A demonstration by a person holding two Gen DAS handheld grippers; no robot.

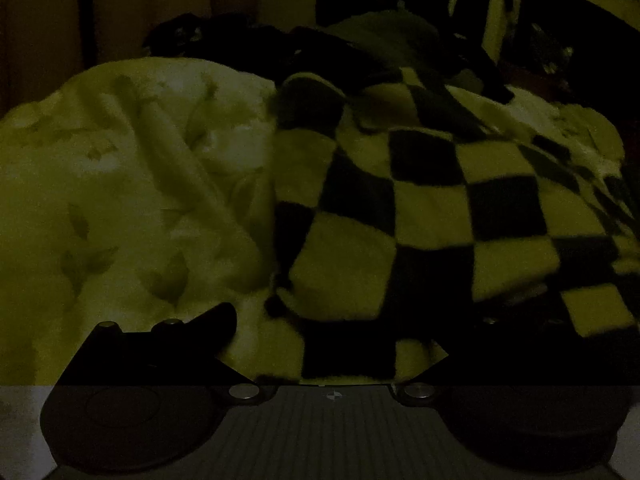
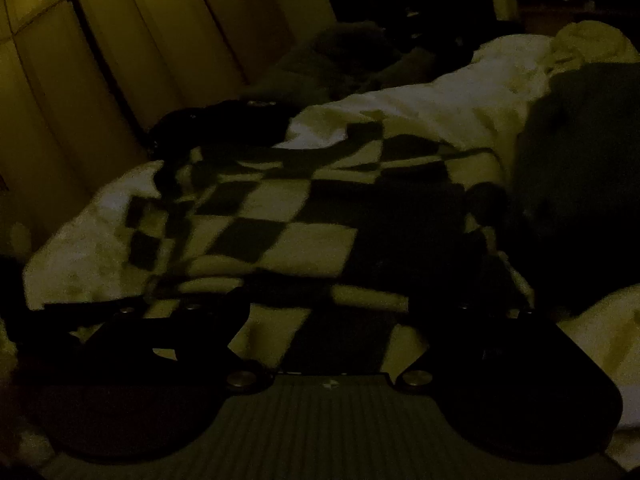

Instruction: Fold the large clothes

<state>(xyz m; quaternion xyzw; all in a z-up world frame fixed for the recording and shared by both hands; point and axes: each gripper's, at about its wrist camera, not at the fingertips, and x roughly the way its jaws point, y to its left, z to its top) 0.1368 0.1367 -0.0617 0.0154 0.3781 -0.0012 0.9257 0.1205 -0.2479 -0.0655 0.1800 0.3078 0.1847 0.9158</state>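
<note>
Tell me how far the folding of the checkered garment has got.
Done: little shows; the checkered garment lies spread and rumpled over the pale floral bedding. In hand: the left gripper and right gripper both sit open at its near edge, gripping nothing visibly. Left: essentially all the folds. The footage is very dark.

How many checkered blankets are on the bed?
1. The checkered blanket lies spread over the pale leaf-print bedding, in front of both claws. Dim light may hide others.
</note>
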